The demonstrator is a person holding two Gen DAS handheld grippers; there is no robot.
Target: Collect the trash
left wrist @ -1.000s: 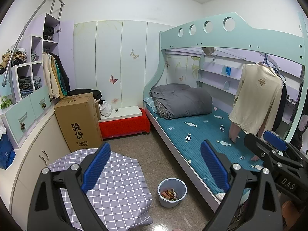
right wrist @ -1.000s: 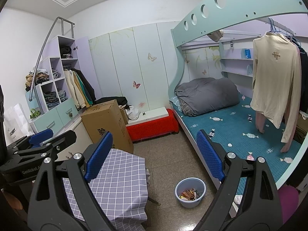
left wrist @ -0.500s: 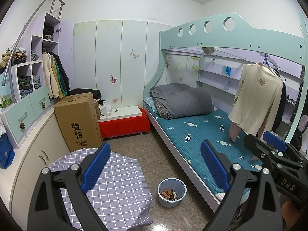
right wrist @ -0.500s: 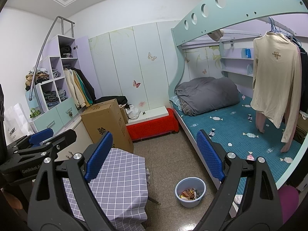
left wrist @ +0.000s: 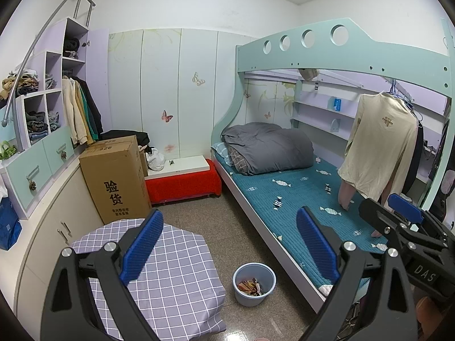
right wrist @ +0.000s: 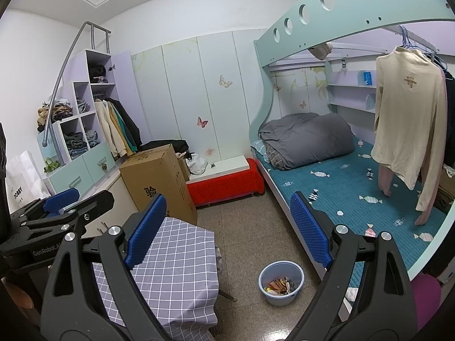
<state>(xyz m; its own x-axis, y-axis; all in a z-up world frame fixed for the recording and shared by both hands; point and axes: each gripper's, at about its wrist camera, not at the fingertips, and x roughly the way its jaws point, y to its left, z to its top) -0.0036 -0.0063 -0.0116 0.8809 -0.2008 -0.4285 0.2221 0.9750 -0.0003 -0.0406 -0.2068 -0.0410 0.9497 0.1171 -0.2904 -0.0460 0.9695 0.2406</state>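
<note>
A small light-blue trash bin (left wrist: 254, 284) stands on the tiled floor beside the bed, with colourful wrappers inside; it also shows in the right wrist view (right wrist: 281, 282). My left gripper (left wrist: 229, 244) is open and empty, held high above the floor. My right gripper (right wrist: 227, 227) is open and empty too, at about the same height. Each gripper shows at the edge of the other's view: the right one (left wrist: 403, 224) and the left one (right wrist: 57, 207). No loose trash shows on the floor.
A table with a grey checked cloth (left wrist: 159, 272) stands at lower left. A tall cardboard box (left wrist: 116, 176) and a red bench (left wrist: 184, 182) stand behind it. A bunk bed (left wrist: 298, 193) with a grey duvet fills the right. Cabinets (left wrist: 42, 227) line the left wall.
</note>
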